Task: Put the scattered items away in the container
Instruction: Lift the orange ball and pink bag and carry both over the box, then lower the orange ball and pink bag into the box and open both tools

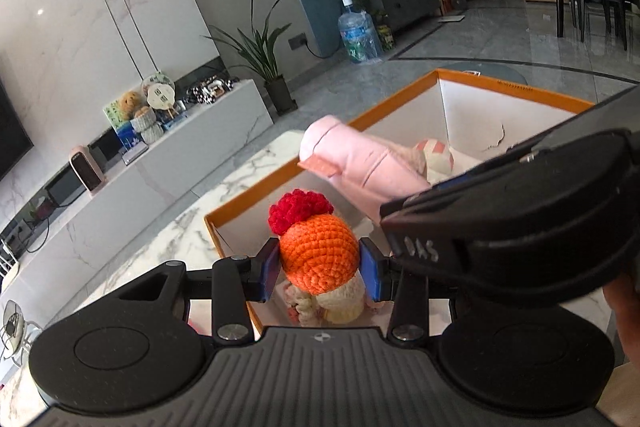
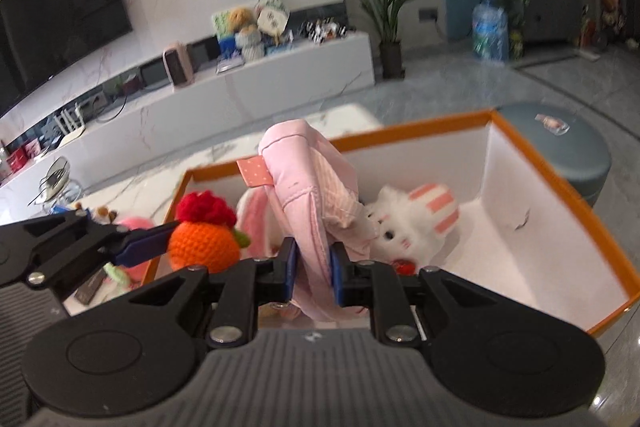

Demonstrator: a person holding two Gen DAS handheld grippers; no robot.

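Observation:
My left gripper (image 1: 319, 269) is shut on an orange crochet doll with a red topknot (image 1: 318, 253) and holds it over the near left corner of the orange-rimmed white box (image 1: 280, 169). The doll also shows in the right wrist view (image 2: 204, 241). My right gripper (image 2: 313, 269) is shut on a pink fabric pouch (image 2: 304, 195) and holds it above the box (image 2: 556, 163). The pouch shows in the left wrist view (image 1: 360, 163) too. A white plush bunny with pink striped ears (image 2: 408, 219) lies inside the box.
The box sits on a white marble table (image 1: 180, 227). Small toys and a dark flat item (image 2: 108, 267) lie on the table left of the box. A grey round stool (image 2: 568, 151) stands behind the box. A TV console (image 2: 240, 83) lines the far wall.

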